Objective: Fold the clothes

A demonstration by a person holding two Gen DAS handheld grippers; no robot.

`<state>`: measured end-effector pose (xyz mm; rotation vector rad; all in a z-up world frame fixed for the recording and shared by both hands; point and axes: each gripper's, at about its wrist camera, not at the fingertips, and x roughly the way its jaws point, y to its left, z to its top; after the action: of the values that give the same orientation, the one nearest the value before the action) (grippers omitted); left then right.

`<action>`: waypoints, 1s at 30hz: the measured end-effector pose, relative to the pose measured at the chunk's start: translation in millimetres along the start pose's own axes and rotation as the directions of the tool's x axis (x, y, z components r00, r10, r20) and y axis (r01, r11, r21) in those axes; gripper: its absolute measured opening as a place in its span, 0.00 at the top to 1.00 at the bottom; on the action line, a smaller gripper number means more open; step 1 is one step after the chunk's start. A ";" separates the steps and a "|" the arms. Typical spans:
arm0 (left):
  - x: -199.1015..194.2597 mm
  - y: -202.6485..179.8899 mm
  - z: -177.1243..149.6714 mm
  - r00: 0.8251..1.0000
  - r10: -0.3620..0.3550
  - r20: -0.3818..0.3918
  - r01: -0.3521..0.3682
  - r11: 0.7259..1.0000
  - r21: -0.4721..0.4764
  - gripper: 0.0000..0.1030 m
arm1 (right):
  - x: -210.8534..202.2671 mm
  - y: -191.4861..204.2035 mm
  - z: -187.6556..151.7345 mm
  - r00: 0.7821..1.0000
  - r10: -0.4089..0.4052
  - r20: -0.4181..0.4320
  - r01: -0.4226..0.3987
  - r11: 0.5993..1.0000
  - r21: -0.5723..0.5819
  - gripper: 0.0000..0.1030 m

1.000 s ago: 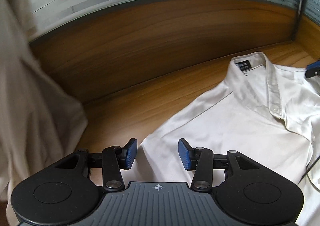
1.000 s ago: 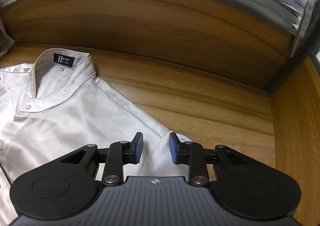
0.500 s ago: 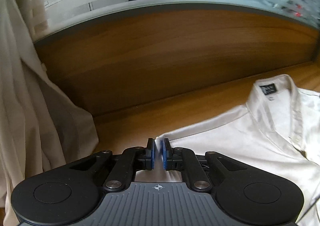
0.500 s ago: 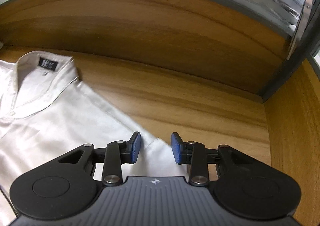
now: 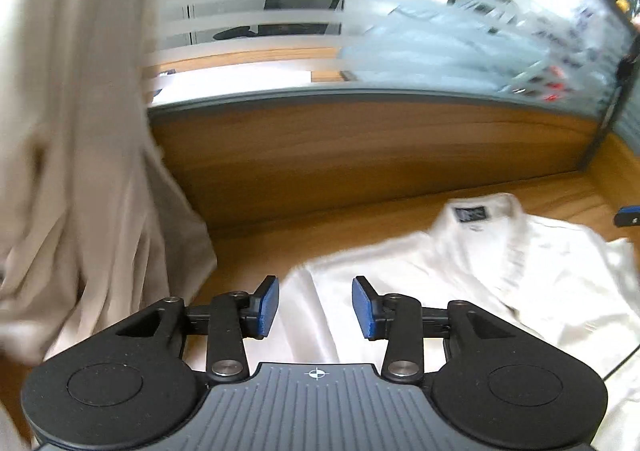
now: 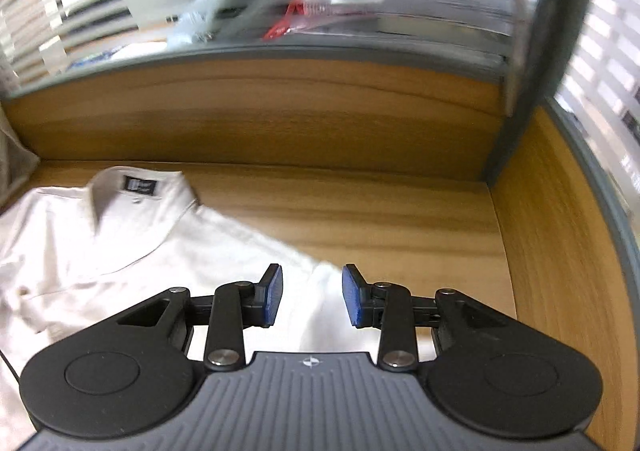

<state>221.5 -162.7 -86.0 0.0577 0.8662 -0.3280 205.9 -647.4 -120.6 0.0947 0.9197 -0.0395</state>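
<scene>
Shirt (image 5: 460, 275) lies face-up on the desk (image 6: 360, 211), collar toward the back panel, long axis running back toward you; your left gripper (image 5: 314, 305) and right gripper (image 6: 311, 293) hang spread and empty over its opposite shoulders, equally near.

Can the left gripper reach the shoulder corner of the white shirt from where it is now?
Probably yes. The left gripper is open, and the white shirt lies flat on the desk with its shoulder corner just ahead between the fingers. Nothing lies between them.
</scene>
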 end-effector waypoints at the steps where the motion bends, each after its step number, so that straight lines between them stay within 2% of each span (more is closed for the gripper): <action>1: -11.1 0.1 -6.4 1.000 0.002 -0.003 -0.002 1.000 -0.016 0.58 | -9.3 -0.3 -5.1 1.000 0.007 -0.001 -0.007 1.000 0.010 0.64; 5: -43.4 -2.1 -42.2 1.000 0.023 -0.022 -0.025 0.994 -0.109 0.58 | -48.4 -2.1 -39.6 1.000 0.007 -0.020 -0.006 0.999 0.038 0.64; 11: -62.9 15.3 -97.8 0.997 0.055 -0.060 -0.071 0.953 -0.296 0.58 | -78.1 -10.8 -100.2 0.997 -0.021 -0.072 0.034 0.983 0.181 0.64; 15: -70.6 28.0 -128.2 0.995 0.053 -0.083 -0.084 0.899 -0.429 0.58 | -90.2 -18.5 -142.8 0.994 -0.013 -0.113 0.047 0.952 0.302 0.64; 19: -69.4 41.2 -152.8 0.996 0.016 -0.093 -0.068 0.807 -0.586 0.58 | -89.2 -26.2 -178.3 0.990 0.030 -0.138 0.034 0.898 0.439 0.63; 20: -68.1 42.0 -156.2 0.996 0.013 -0.094 -0.067 0.794 -0.604 0.58 | -86.5 -27.9 -183.3 0.990 0.043 -0.136 0.027 0.881 0.472 0.63; 24: -59.7 43.2 -160.1 0.998 -0.007 -0.066 -0.038 0.754 -0.656 0.57 | -70.4 -32.6 -188.7 0.992 0.071 -0.107 0.002 0.826 0.564 0.63; 26: -54.9 43.8 -160.6 0.999 -0.019 -0.045 -0.017 0.733 -0.680 0.53 | -63.9 -37.1 -186.3 0.992 0.082 -0.097 -0.007 0.801 0.598 0.60; 30: -44.6 46.0 -161.5 0.999 -0.036 -0.008 0.019 0.686 -0.727 0.53 | -50.4 -37.5 -177.6 0.990 0.091 -0.103 -0.010 0.793 0.608 0.57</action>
<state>89.6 -78.1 -161.0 -0.7076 0.9701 0.0152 31.8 -667.5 -189.8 0.7345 1.0040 -0.2852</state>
